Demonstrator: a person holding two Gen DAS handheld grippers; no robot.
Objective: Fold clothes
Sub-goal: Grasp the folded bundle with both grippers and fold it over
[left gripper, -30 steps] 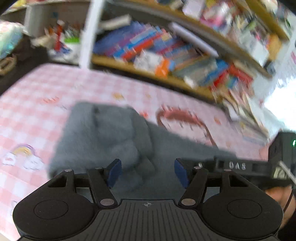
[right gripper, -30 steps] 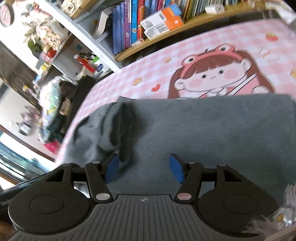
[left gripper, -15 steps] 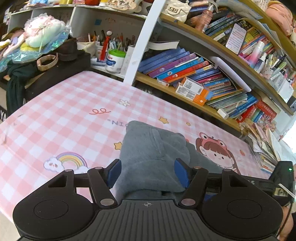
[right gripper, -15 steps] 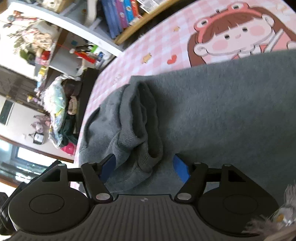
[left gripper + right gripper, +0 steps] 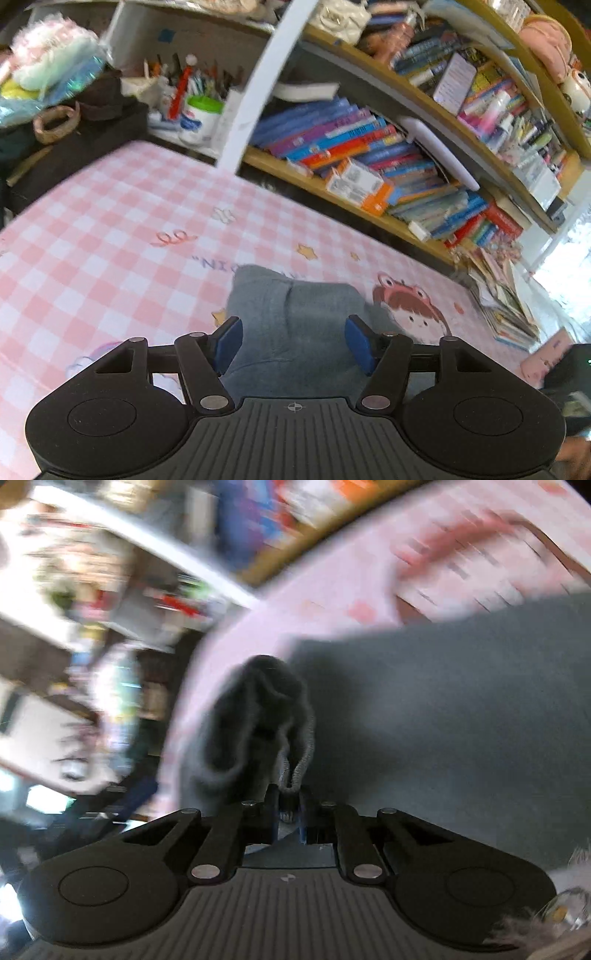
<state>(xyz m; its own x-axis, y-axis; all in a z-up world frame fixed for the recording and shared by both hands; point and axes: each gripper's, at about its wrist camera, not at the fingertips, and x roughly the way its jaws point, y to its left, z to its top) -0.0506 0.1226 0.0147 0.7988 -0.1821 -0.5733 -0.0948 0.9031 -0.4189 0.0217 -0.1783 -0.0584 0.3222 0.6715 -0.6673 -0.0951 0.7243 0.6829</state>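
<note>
1. Left wrist view: one grey garment (image 5: 295, 314) lies on the pink checked cloth (image 5: 110, 229), its near end bunched into soft ridges just ahead of the left gripper (image 5: 293, 345). That claw stands spread wide and grips nothing; the garment shows between its two blue pads without touching them. As a judgement, this end is heaped, not laid flat, so squaring it remains to be done. Behind stand two shelves of books (image 5: 351, 155) and one pot of pens (image 5: 199, 118).

2. Right wrist view, heavily blurred: the right gripper (image 5: 288, 812) is clenched on a ribbed edge of the same grey garment, perhaps a cuff, and a rumpled length hangs from it. The broad body of the garment lies smooth on the cloth to the right. I judge one fold is underway; the finished count of folds cannot be told. Counted: one garment, two grippers.
</note>
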